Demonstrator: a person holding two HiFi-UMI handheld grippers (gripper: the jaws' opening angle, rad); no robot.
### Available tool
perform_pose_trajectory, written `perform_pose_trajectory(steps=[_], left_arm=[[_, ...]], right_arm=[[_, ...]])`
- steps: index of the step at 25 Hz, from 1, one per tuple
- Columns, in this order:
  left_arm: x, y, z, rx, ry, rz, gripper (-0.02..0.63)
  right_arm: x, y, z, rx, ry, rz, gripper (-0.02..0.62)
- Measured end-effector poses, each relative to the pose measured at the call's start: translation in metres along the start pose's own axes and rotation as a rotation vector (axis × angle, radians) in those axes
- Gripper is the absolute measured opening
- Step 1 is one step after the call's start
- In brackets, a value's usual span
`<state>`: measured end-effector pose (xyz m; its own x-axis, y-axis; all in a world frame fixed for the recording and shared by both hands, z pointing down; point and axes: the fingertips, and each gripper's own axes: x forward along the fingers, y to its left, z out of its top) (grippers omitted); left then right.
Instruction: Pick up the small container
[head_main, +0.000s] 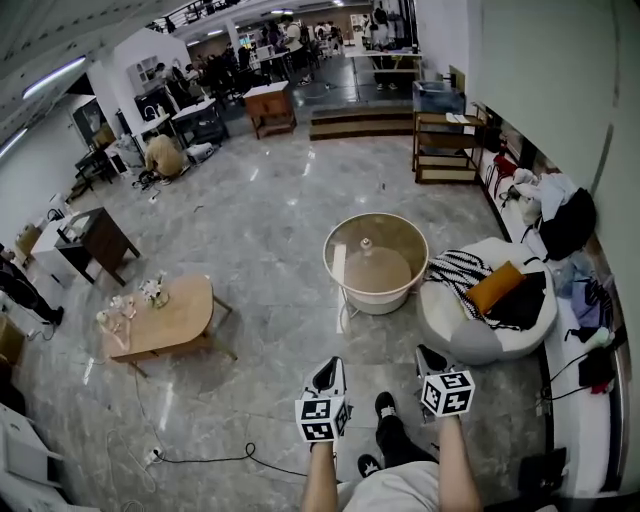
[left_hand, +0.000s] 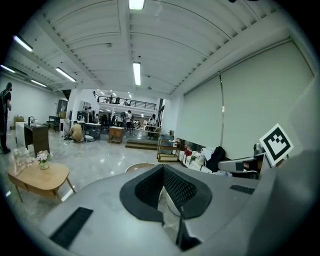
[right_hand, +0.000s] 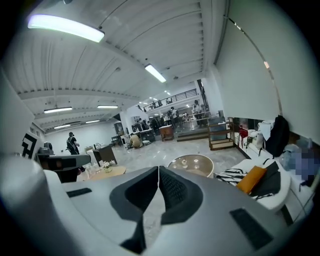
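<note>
Head view shows the small container (head_main: 365, 243), tiny and pale, too small to detail, on the round glass tabletop (head_main: 330, 268). Left claw (head_main: 328, 374) and right claw (head_main: 429, 358) hover well apart from it, both closed on nothing.

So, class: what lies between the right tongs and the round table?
Bare floor between right tongs and round table, shown in head view.
</note>
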<state>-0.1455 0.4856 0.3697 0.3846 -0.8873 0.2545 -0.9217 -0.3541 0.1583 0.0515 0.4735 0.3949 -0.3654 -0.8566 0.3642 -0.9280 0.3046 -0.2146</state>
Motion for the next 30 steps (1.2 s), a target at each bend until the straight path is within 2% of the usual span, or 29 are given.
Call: perform_pose_trajectory(steps=[5,9,12,16,21,25,30], left_arm=[[0.028,0.007,0.019,0.06,-0.004,-0.013,0.006],[0.054,0.022,0.034,0.062,-0.002,0.012,0.006],[0.083,0.027,0.048,0.089,0.001,0.004,0.006],[0.122,0.03,0.061,0.078,-0.009,0.004,0.006],[0.166,0.052,0.069,0.078,0.049,0.033,0.006],[0.199,0.063,0.092,0.048,0.012,0.068,0.006],[0.243,0.058,0.116,0.079,-0.018,0.084,0.006]], right_arm=[[0.031,0.005,0.027,0.031,-0.032,0.105,0.069],[0.067,0.005,0.048,0.046,-0.023,0.144,0.069],[0.097,-0.01,0.063,0.04,-0.01,0.139,0.069],[0.133,-0.039,0.079,0.059,0.002,0.133,0.069],[0.172,-0.064,0.102,0.086,0.01,0.147,0.069],[0.198,-0.079,0.117,0.057,0.021,0.172,0.069],[0.224,-0.109,0.129,0.073,0.001,0.16,0.069]])
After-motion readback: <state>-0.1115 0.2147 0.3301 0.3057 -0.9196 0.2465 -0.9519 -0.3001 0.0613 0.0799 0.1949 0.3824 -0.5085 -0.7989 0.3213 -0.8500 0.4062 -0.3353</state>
